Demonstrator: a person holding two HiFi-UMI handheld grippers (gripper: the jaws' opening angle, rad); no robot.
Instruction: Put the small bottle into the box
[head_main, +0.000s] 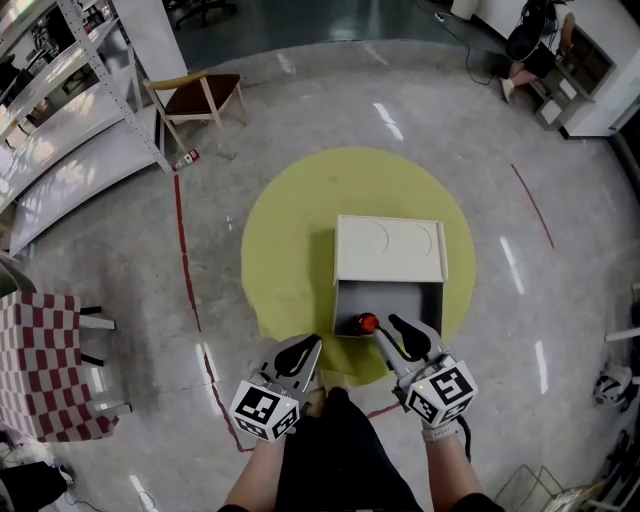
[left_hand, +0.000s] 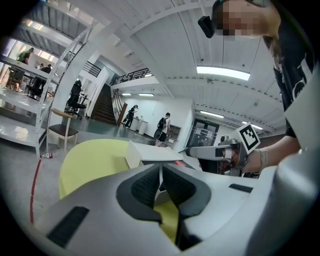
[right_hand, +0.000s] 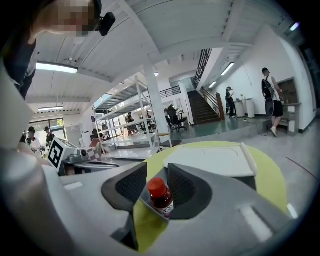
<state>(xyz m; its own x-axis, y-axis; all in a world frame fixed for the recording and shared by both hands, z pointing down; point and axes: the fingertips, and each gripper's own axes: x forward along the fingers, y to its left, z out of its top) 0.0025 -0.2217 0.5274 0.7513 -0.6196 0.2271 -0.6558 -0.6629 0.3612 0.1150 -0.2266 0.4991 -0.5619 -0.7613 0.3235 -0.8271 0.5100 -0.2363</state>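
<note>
- Red-capped small bottle (head_main: 368, 323) stands upright inside the box (head_main: 436, 305), in the near left corner of its open grey compartment, against the walls.
- From the right gripper view the bottle (right_hand: 160, 195) shows in the gap between the two fingers, with space on either side of it; the pads do not press on it.
- Right gripper (head_main: 386, 328) has its fingers released and spread, tips hovering over the box's near rim just beside the bottle cap.
- Left gripper (head_main: 311, 343) sits just outside the box's near left corner, fingers clenched together with the tips meeting; the left gripper view (left_hand: 161, 168) shows only a thin slit between the pads.
- The box's cream lid (head_main: 390, 250) lies folded open and flat on the far side.
- The box rests near the middle of a round yellow mat (head_main: 290, 230) on the grey floor.
- Farther off, a red tape line (head_main: 185, 260) runs along the floor, a wooden chair (head_main: 200, 100) stands beside metal shelving (head_main: 70, 90), and a red-and-white checked cloth (head_main: 40, 365) shows at the left edge.
</note>
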